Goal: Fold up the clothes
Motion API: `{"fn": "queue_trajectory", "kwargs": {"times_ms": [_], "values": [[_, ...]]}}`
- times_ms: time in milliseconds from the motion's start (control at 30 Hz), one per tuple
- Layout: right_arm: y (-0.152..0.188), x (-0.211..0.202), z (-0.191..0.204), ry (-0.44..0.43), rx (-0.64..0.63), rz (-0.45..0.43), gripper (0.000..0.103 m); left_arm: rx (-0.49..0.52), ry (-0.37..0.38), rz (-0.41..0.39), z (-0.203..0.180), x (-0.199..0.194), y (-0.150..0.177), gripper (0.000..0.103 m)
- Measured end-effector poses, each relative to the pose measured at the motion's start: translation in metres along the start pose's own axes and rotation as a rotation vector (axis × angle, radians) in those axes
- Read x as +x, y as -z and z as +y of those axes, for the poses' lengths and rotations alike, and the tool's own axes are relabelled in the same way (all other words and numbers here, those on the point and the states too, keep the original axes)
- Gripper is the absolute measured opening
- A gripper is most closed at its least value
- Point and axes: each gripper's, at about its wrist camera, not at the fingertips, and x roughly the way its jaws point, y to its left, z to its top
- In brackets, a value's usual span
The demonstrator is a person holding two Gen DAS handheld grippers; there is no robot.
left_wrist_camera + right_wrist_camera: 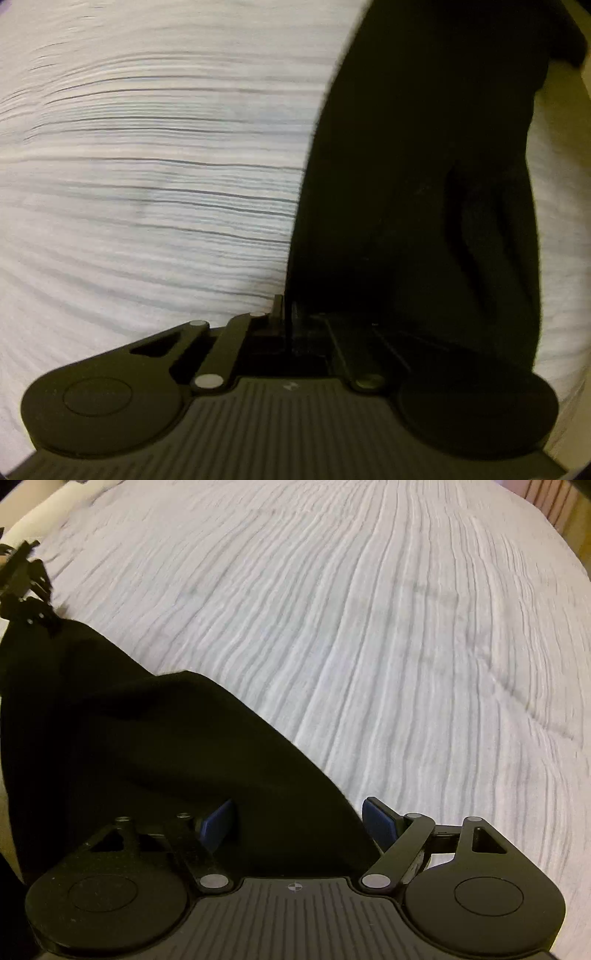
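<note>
Both hand-held grippers of mine have the black garment [147,746] between them, above a bed [369,646] spread with a pale, ribbed cover. That cover fills nearly everything behind the cloth in both views, its ridges streaked with blur in the left one.

My garment comes next in size. In the right wrist view it hangs as a broad dark sheet from the upper left down to my fingers, its edge slanting across the cover. In the left wrist view it rises from the jaws as a tall dark panel [406,184] with a long fold down its right side.

My right hand-held gripper [299,823] stands partly open, blue pads [218,827] either side of the cloth, which passes through the gap; whether they pinch it I cannot tell. My left hand-held gripper [288,317] is closed tight on the cloth's edge. It also appears small and dark at the upper left of the right view [27,587], at the garment's far corner.
</note>
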Motion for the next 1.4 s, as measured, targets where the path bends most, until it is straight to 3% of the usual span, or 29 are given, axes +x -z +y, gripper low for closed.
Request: {"fn": "queue_trajectory", "kwargs": {"times_ms": [133,233,267,300,333,367,433,633,733,767,867,1000,1033,1067,1100,1200,1400], "values": [[0.004,0.02,-0.011,-0.017,0.0,0.086,0.081,-0.098,-0.042,-0.085,0.0,-0.038,0.019,0.001],[0.012,0.03,-0.018,-0.048,0.049,0.126,0.08,-0.115,-0.08,-0.098,-0.012,-0.056,0.02,0.001],[0.014,0.028,-0.018,-0.044,0.066,0.13,0.076,-0.117,-0.094,-0.101,-0.016,-0.062,0.02,0.001],[0.016,0.026,-0.018,-0.04,0.084,0.135,0.063,-0.119,-0.108,-0.103,-0.021,-0.069,0.021,0.001],[0.017,0.023,-0.018,-0.036,0.098,0.137,0.032,-0.135,-0.13,-0.112,-0.02,-0.08,0.021,0.001],[0.016,0.013,-0.017,-0.031,0.093,0.131,0.018,-0.151,-0.152,-0.122,-0.018,-0.091,0.022,0.001],[0.009,-0.013,-0.013,-0.005,0.073,0.1,0.008,-0.185,-0.196,-0.142,-0.015,-0.113,0.023,0.001],[-0.059,-0.099,-0.007,0.147,-0.082,-0.084,0.0,-0.287,-0.343,-0.189,0.022,-0.17,0.03,0.001],[-0.113,-0.122,-0.026,0.237,-0.079,-0.212,0.0,-0.278,-0.361,-0.179,0.04,-0.164,0.025,0.003],[-0.129,-0.127,-0.032,0.259,-0.076,-0.249,0.0,-0.232,-0.367,-0.169,0.041,-0.156,0.021,0.002],[-0.155,-0.117,-0.037,0.193,-0.032,-0.262,0.0,-0.203,-0.369,-0.141,0.038,-0.136,0.014,0.002],[-0.124,-0.087,-0.014,0.083,-0.104,-0.147,0.001,-0.199,-0.347,-0.131,0.033,-0.123,0.021,0.002],[-0.111,-0.081,-0.013,0.067,-0.106,-0.116,0.019,-0.203,-0.336,-0.126,0.033,-0.121,0.027,0.002],[-0.097,-0.074,-0.013,0.051,-0.109,-0.086,0.06,-0.207,-0.325,-0.12,0.033,-0.119,0.033,0.002],[-0.084,-0.068,-0.012,0.035,-0.111,-0.055,0.074,-0.208,-0.318,-0.113,0.032,-0.119,0.035,0.002],[-0.051,-0.053,-0.021,-0.006,-0.101,0.025,0.076,-0.206,-0.304,-0.095,0.027,-0.117,0.039,0.002],[-0.032,-0.011,-0.051,-0.009,-0.127,0.131,0.076,-0.175,-0.319,-0.049,0.013,-0.108,0.039,0.002]]}}
